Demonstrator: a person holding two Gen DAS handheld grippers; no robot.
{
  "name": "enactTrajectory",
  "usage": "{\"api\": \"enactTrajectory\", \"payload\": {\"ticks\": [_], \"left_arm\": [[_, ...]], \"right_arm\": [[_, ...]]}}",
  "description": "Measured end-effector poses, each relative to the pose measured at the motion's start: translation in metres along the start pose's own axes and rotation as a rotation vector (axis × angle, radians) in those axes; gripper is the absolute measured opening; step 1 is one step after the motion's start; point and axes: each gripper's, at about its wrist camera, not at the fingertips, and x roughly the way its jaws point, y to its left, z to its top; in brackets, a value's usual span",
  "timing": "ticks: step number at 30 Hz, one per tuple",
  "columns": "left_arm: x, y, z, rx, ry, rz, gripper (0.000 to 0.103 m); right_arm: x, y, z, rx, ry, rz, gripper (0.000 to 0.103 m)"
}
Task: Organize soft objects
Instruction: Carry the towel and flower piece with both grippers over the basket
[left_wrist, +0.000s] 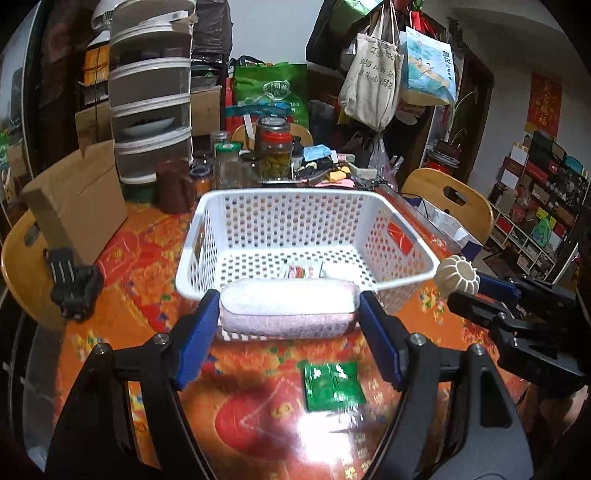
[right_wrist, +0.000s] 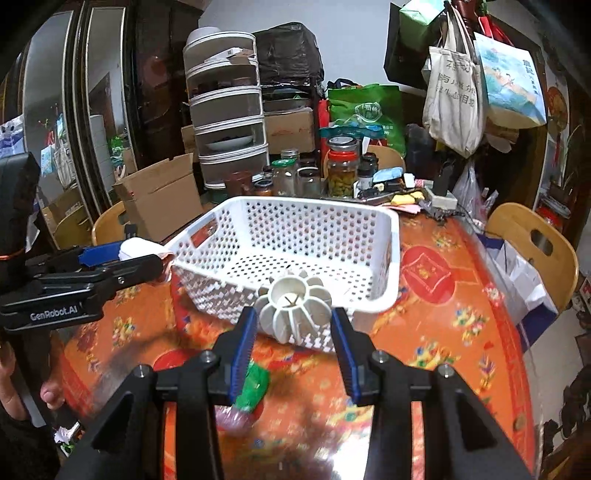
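A white perforated basket (left_wrist: 402, 236) (right_wrist: 388, 236) stands on the red and orange tablecloth. My left gripper (left_wrist: 288, 308) is shut on a rolled white and pink towel (left_wrist: 288, 306) and holds it at the basket's near rim; the same towel end shows in the right wrist view (right_wrist: 138, 249). My right gripper (right_wrist: 293, 317) is shut on a cream ribbed round object (right_wrist: 293, 312) (left_wrist: 458, 275) at the basket's right front corner. Small packets (left_wrist: 303, 271) lie on the basket floor. A green packet (left_wrist: 332, 386) (right_wrist: 255, 386) lies on the table in front of the basket.
Glass jars (left_wrist: 275, 151) and a tiered grey and white rack (left_wrist: 151, 92) stand behind the basket. A cardboard box (left_wrist: 77, 206) sits at the left. Wooden chairs (left_wrist: 454, 199) ring the table. Bags (left_wrist: 373, 85) hang at the back right.
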Motion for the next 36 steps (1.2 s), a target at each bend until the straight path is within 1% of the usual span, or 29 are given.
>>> {"api": "enactTrajectory", "payload": {"ticks": [4, 8, 13, 16, 18, 22, 26, 30, 36], "left_arm": [[0.016, -0.002, 0.021, 0.005, 0.009, 0.008, 0.073], [0.044, 0.0, 0.042, 0.002, 0.036, 0.019, 0.073], [0.083, 0.002, 0.056, 0.016, 0.087, 0.044, 0.073], [0.105, 0.004, 0.06, 0.017, 0.13, 0.056, 0.073], [0.123, 0.005, 0.063, 0.024, 0.161, 0.08, 0.073], [0.153, 0.011, 0.066, 0.02, 0.221, 0.098, 0.073], [0.184, 0.018, 0.066, 0.008, 0.297, 0.112, 0.073], [0.205, 0.021, 0.064, 0.011, 0.355, 0.118, 0.073], [0.224, 0.026, 0.058, 0.0, 0.418, 0.117, 0.073]], "right_arm": [[0.018, -0.01, 0.025, 0.005, 0.021, -0.016, 0.041], [0.042, -0.019, 0.042, 0.013, 0.057, -0.026, 0.041], [0.082, -0.024, 0.057, 0.018, 0.133, -0.037, 0.041], [0.105, -0.028, 0.063, 0.023, 0.179, -0.053, 0.041], [0.121, -0.032, 0.066, 0.03, 0.21, -0.067, 0.041], [0.145, -0.04, 0.068, 0.051, 0.264, -0.066, 0.041], [0.166, -0.044, 0.067, 0.056, 0.323, -0.071, 0.041], [0.182, -0.042, 0.068, 0.038, 0.367, -0.088, 0.041], [0.196, -0.036, 0.07, 0.003, 0.407, -0.105, 0.041]]}}
